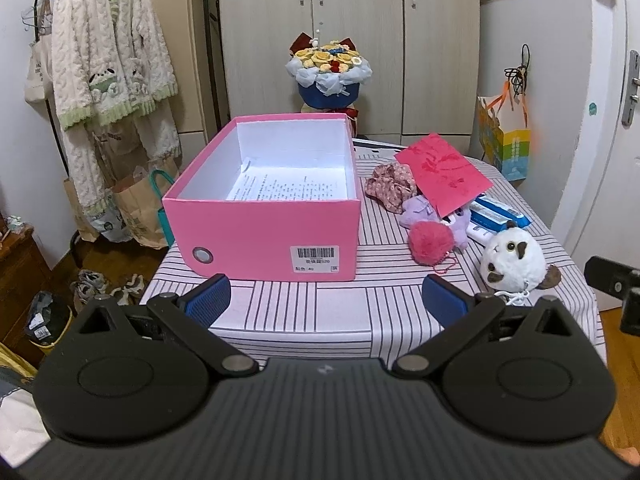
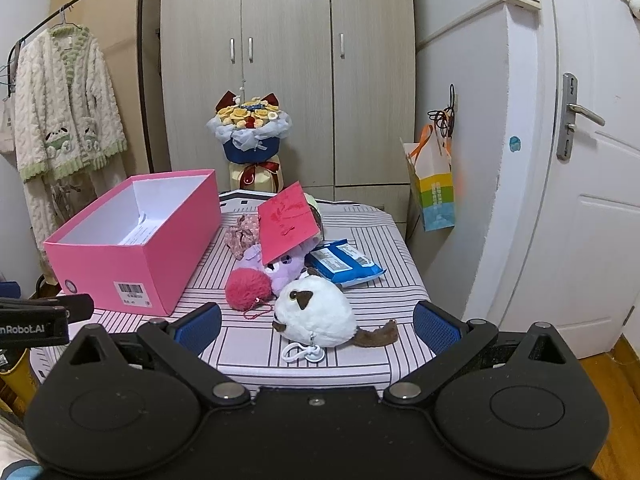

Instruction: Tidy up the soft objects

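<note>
both jaws stand released, right gripper (image 2: 316, 330) facing the white plush (image 2: 316, 312) at the table's near edge, seemingly light and squashy, best pinched across its body.

The box (image 1: 264, 236) carries a barcode label (image 1: 315, 259) reading "40" and "520", while the left gripper's body (image 2: 34, 322) shows "nRobot.AI".
</note>
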{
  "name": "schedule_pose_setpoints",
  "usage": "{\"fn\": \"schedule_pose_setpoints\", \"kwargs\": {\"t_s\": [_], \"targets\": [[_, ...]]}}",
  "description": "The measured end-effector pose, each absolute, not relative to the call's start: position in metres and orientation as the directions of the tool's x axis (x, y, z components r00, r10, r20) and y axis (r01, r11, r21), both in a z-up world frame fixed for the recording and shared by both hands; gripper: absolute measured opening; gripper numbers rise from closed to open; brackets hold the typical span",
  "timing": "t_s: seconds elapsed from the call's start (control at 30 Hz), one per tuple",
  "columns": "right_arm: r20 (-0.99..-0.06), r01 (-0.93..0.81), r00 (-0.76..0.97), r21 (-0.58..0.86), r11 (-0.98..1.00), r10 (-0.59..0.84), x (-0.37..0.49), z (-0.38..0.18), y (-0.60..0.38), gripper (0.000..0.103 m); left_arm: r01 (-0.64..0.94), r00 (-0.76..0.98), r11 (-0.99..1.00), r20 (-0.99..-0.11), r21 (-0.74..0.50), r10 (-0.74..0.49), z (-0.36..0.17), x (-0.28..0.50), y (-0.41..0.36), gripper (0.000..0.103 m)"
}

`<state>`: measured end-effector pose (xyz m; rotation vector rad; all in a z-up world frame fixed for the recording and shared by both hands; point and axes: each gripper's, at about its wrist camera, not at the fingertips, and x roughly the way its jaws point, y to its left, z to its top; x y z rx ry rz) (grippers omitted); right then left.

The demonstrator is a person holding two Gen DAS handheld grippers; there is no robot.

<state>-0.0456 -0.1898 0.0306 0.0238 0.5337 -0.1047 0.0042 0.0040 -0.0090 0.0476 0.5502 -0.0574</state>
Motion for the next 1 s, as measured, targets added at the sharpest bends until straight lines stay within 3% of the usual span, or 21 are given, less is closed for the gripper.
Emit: {"fn": "schedule_pose_setpoints", "kwargs": {"t_s": [0.47,0.7,1.0], "targets": [[-0.504,0.102,0.858,-0.013,0.995,-0.095,-0.047,0.032,-0.189,0.103,0.09,0.868,0.994,-0.494,0.055,-0.051,-0.008,-0.004,-0.001,0.103],[-0.481,0.077,0.873,-0.018,0.997,-0.076,-0.052,0.034,-0.189,0.103,0.093,0.914,0.993,-0.401,0.068,-0.058,-0.012,-0.015,-0.002,0.103],[-0.459,0.037,0.886,-0.062,0.997,-0.061,-0.054,0.037,-0.184,0.103,0.12,0.907,0.99,-0.414,0.07,-0.08,-0.009,-0.013,-0.005,0.103]]}}
